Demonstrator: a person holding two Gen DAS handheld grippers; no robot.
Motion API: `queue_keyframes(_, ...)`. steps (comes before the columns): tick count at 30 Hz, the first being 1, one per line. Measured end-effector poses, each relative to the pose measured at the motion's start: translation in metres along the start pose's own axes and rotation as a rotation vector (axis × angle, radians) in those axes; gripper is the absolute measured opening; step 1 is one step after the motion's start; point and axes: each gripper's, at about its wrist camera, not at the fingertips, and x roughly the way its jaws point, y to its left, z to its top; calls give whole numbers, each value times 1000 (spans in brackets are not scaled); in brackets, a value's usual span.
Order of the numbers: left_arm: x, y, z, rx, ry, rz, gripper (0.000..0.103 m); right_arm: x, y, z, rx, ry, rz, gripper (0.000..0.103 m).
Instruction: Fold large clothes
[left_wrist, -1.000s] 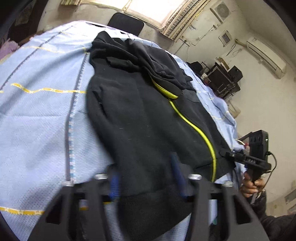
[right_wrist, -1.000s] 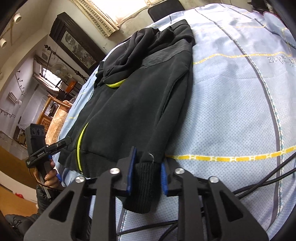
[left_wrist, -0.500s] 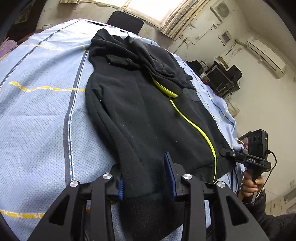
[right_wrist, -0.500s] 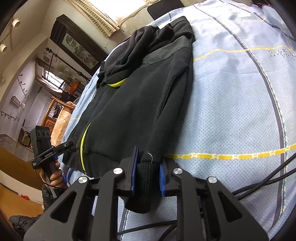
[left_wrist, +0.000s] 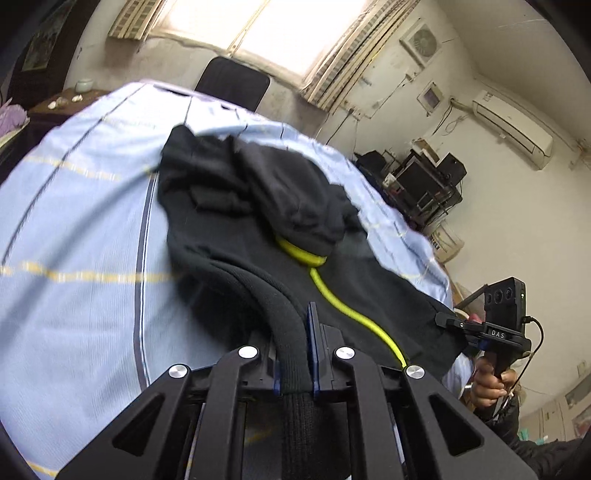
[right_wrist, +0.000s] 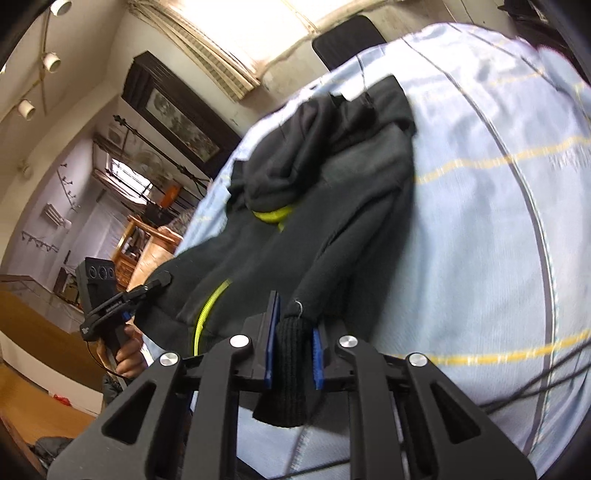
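Both claws hold the black hooded jacket (left_wrist: 236, 206) on the bed sheet (left_wrist: 85, 236).

The left claw (left_wrist: 293, 350) has just closed on its ribbed hem at 6 o'clock; the right claw (right_wrist: 293, 343) has just tightened on the sleeve cuff (right_wrist: 288, 373). The yellow zipper (left_wrist: 347, 306) runs toward 4 o'clock.

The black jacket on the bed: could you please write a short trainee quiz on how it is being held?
1. True or false: the left gripper is shut on the black jacket.
2. What does the right gripper grip? A) the hood B) a ribbed cuff C) the sheet
3. Fill in: the zip is ___ in colour.

Key: 1 true; 2 B, the ribbed cuff; 3 yellow-green. The light blue sheet lies under the jacket.
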Motion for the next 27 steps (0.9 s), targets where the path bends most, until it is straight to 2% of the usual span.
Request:
queue_keyframes(7, 1, -5, 50, -1, -49, -7, 11, -11, 17, 55, -1, -83, 34, 13)
queue_keyframes(15, 30, 12, 122, -57, -68, 22, 11, 7, 14, 141, 77, -157, 47, 13)
queue_keyframes(20, 67, 32, 164, -108, -49, 59, 11, 39, -8, 201, 165, -193, 9, 14)
queue_keyframes(23, 98, 48, 182, -141, -23, 95, 11, 66, -28, 223, 220, -193, -14, 14)
queue_keyframes(27, 141, 80, 190, -209, 27, 137, 12, 114, -73, 245, 338, -167, -44, 14)
